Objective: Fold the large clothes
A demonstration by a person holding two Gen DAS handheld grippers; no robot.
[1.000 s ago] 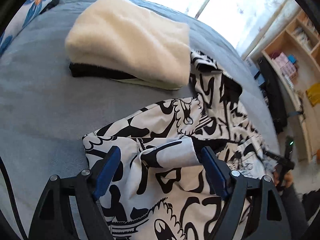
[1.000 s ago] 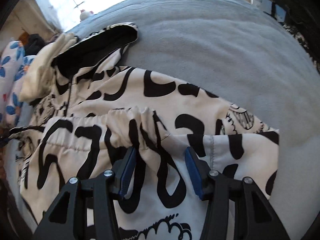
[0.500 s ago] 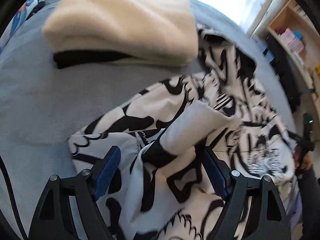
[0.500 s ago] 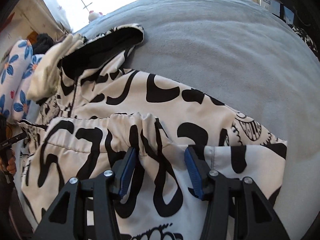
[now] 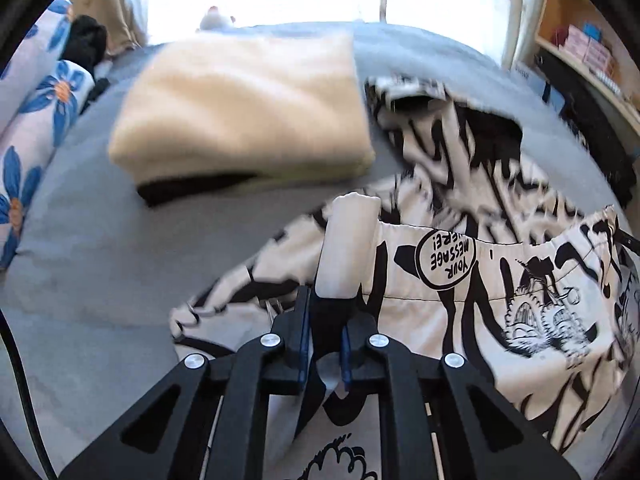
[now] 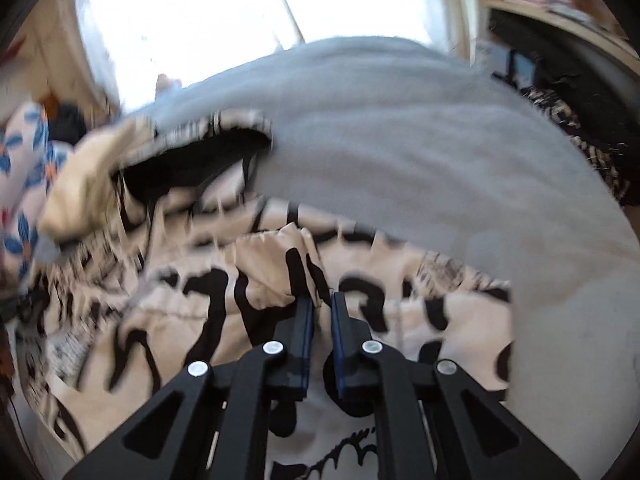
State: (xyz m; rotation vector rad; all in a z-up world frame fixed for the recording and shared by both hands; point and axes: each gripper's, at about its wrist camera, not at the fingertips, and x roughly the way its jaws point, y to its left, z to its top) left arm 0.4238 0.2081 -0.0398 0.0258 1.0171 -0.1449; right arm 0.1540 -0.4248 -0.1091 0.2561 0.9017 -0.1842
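A large white garment with black cartoon print [image 5: 460, 280] lies on the grey bed [image 5: 88, 248]. My left gripper [image 5: 326, 320] is shut on a fold of its hem and lifts it off the bed. The same printed garment [image 6: 200, 320] fills the lower half of the right wrist view. My right gripper [image 6: 320, 320] is shut on a gathered bunch of its elastic hem. Its black-lined hood [image 6: 192, 160] lies open at the far end. Both views are motion-blurred.
A folded cream fleece [image 5: 248, 108] with a black layer under it sits on the bed behind the garment. Blue flowered pillows [image 5: 36, 112] lie at the left edge. A wooden shelf unit [image 5: 580, 40] stands to the right. Bare grey bedding [image 6: 440, 160] lies to the right.
Both grippers have closed on the printed garment's hem from open. Both have risen and swung up, lifting the hem edge off the bed.
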